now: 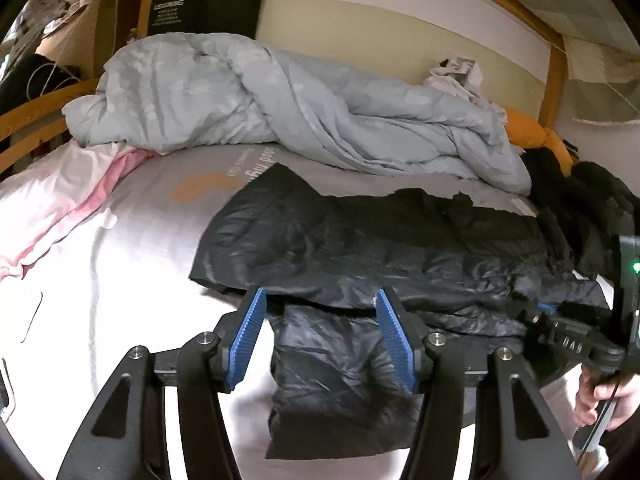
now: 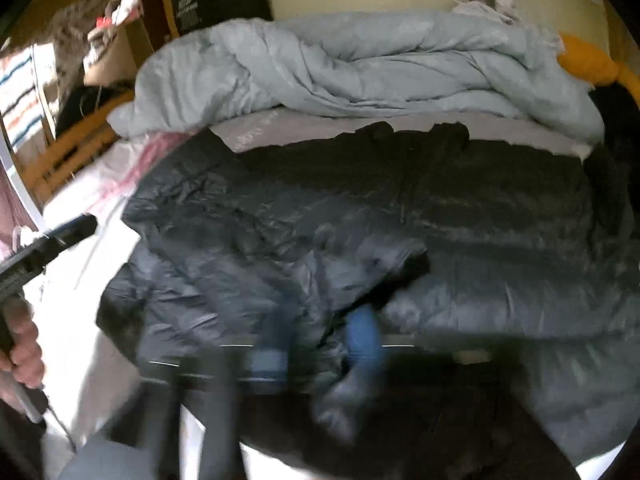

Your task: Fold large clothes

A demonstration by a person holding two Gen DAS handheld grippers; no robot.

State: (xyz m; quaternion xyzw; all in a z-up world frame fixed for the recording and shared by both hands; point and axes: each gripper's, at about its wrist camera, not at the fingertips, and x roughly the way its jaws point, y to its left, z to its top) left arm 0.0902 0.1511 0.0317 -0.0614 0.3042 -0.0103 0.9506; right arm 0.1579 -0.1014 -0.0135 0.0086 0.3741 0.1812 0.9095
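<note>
Left gripper [image 1: 320,336], jaws parted and holding nothing, hovers over a flap at the near edge of the black puffer jacket [image 1: 360,240]. Right gripper [image 2: 324,344] (blurred) is pinched closed on a fold of that jacket, which lies spread on the bed [image 1: 120,248], with a grey-blue duvet [image 1: 280,104] bunched behind it.

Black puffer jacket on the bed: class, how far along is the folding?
Done: the black puffer jacket lies spread across the bed sheet. In hand: the right gripper is shut on a bunched fold; the left gripper straddles a hanging flap, open. Left: no neat fold shows yet.
</note>
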